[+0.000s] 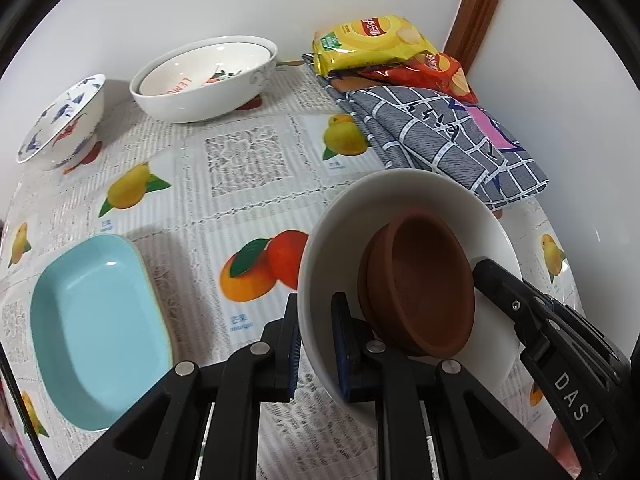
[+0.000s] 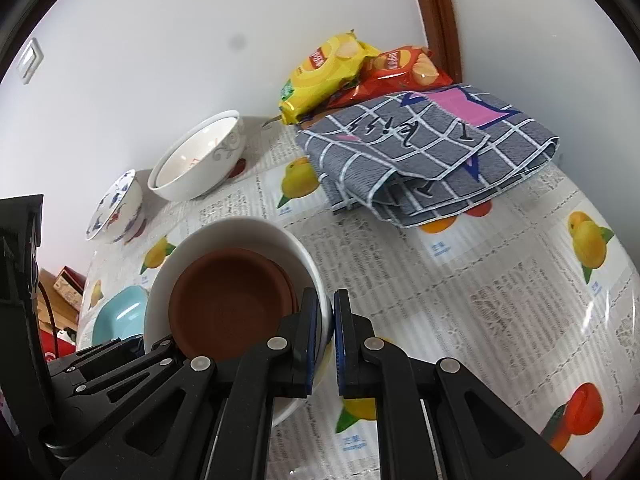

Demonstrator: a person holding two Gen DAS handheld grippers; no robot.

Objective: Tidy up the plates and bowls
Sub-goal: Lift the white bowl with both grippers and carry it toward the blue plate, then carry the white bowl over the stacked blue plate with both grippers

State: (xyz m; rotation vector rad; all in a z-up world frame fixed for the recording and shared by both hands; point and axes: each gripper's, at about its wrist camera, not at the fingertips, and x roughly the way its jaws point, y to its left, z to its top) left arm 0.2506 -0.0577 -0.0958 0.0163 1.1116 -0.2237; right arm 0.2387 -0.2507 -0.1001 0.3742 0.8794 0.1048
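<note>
Both black two-finger grippers pinch the rim of one plain white ceramic bowl, the left gripper on its left side and the right gripper, whose arm reads "DAS", on its right, with stacked brown clay saucers tilted inside. Beneath lies a glossy fruit-print tablecloth labelled "mango", in a white-walled corner with brown wooden trim. Farther back sit a large white bowl lettered "LEMO", a blue-and-red painted porcelain bowl, a pale blue oval dish, a grey checked cloth and Lay's crisp bags.
</note>
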